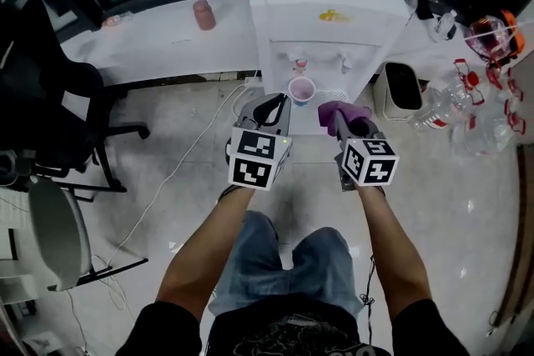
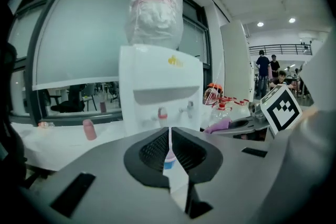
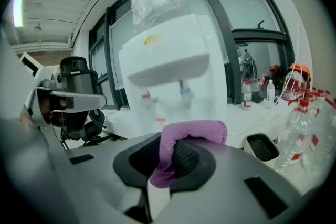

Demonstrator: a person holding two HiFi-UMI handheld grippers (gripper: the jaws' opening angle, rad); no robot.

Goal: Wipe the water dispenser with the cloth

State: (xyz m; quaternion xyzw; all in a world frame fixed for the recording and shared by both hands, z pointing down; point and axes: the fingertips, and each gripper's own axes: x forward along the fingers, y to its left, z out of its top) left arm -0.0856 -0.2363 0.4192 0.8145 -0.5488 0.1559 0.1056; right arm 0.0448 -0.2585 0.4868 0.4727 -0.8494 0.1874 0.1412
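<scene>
One water dispenser [image 1: 325, 12], one cloth [image 1: 344, 110]

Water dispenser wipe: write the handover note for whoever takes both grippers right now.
Left gripper: jaws together, nothing held, pointed at the dispenser front.
Right gripper: jaws shut on the purple cloth, which drapes over one jaw.
Water dispenser: straight ahead, with a gap between it and both grippers. A pink cup stands under its taps.
Done: the cloth is in hand.
Left: the cloth is not yet touching the dispenser, so bring it in and wipe. Mind the cup when working near the taps.
</scene>
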